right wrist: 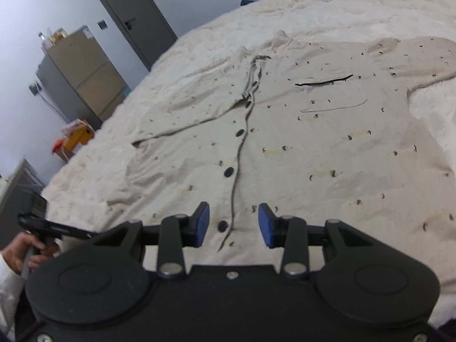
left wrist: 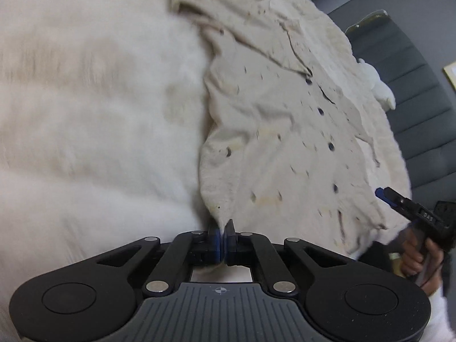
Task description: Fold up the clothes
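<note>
A cream button-up shirt (left wrist: 285, 131) with small dark marks and dark buttons lies spread on a fluffy white bed cover (left wrist: 85, 114). My left gripper (left wrist: 221, 238) is shut on the shirt's bottom corner, which rises in a peak from the blue pads. The right wrist view shows the shirt (right wrist: 313, 156) front-up, with its button placket and chest pocket. My right gripper (right wrist: 233, 222) is open just above the hem, its jaws either side of the placket, holding nothing. It also shows at the right edge of the left wrist view (left wrist: 399, 202).
The bed cover (right wrist: 356, 14) fills most of both views. Beside the bed stand a brown cabinet (right wrist: 85, 77), a grey door (right wrist: 136, 14) and boxes on the floor (right wrist: 74, 139). A grey padded headboard (left wrist: 413, 99) borders the bed.
</note>
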